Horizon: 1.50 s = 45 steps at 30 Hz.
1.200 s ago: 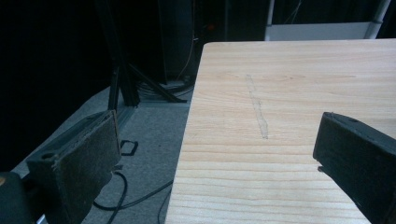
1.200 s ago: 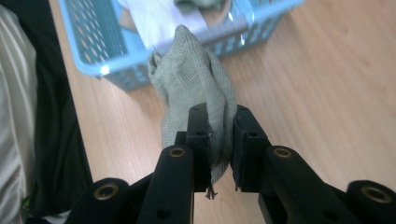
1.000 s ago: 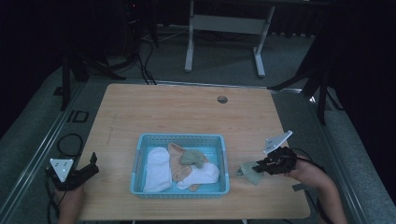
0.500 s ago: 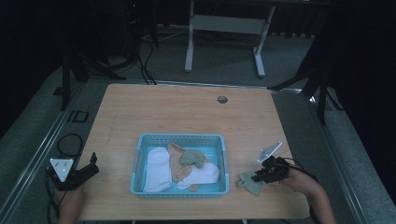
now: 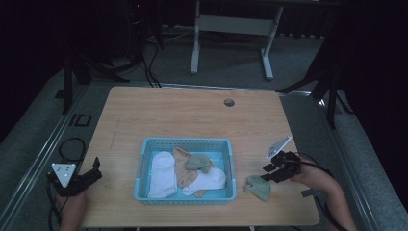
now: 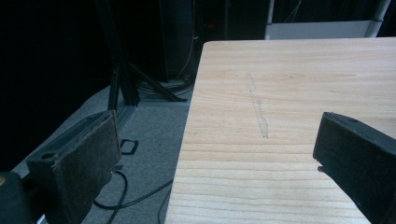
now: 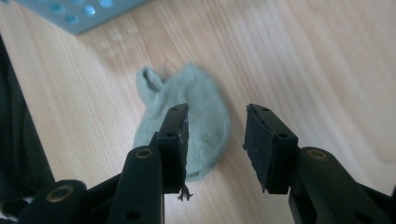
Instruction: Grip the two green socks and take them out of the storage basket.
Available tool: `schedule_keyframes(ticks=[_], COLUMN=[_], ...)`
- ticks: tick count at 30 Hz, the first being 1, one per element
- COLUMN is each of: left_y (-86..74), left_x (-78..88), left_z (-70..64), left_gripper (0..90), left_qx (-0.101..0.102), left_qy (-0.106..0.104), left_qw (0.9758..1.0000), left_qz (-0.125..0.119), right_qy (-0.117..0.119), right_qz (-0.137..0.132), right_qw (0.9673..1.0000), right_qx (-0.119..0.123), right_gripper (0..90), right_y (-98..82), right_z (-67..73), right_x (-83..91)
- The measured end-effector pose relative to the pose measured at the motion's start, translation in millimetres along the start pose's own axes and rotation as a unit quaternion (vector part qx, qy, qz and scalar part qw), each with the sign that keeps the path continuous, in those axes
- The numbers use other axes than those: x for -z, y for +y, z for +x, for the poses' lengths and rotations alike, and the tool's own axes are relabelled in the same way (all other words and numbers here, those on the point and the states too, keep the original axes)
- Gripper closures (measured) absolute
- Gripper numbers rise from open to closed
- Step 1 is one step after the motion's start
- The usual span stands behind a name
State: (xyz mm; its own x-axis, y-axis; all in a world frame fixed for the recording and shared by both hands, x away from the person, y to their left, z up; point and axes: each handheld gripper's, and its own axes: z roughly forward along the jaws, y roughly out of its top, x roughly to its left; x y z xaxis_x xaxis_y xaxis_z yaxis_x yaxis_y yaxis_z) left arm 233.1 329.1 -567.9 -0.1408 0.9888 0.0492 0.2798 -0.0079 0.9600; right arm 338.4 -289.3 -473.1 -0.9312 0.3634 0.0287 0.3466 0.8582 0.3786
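The right claw (image 7: 215,140), whose jaws have just been opening, stands parted over the green sock (image 7: 187,116) on the worktop (image 5: 192,115); withdrawing carelessly could snag and drag it. The left claw (image 6: 215,158) gapes empty.

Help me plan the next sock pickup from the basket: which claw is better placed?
Probably the right claw: it hangs open beside the blue basket, above the released green sock. The left claw sits off the table's left edge.
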Motion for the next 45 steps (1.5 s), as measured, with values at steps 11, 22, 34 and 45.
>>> schedule_keyframes(ticks=[11, 22, 34, 45], left_y=[0.0, 0.0, 0.0, 0.0], left_x=[0.1, 0.0, -0.2, -0.2], left_z=[0.1, 0.2, 0.5, 0.7], left_gripper=[0.4, 0.4, 0.4, 0.4], left_qx=[0.0, 0.001, 0.002, 0.003], left_qy=[-0.001, -0.001, -0.003, -0.005], left_qw=[1.0, 1.0, 1.0, 1.0], left_qz=[0.0, 0.0, -0.001, -0.001], right_qy=[0.011, 0.017, 0.036, 0.052], right_qz=[-0.019, -0.027, -0.03, -0.011], right_qw=[0.9984, 0.9955, 0.9915, 0.9881], right_qx=[0.052, 0.089, 0.122, 0.144], right_gripper=[59.4, 60.4, 60.5, 61.0], right_y=[51.2, 91.8, 131.9, 160.3], right_z=[14.5, 26.2, 36.3, 46.2], right_x=[14.3, 14.5, -9.2, -44.4])
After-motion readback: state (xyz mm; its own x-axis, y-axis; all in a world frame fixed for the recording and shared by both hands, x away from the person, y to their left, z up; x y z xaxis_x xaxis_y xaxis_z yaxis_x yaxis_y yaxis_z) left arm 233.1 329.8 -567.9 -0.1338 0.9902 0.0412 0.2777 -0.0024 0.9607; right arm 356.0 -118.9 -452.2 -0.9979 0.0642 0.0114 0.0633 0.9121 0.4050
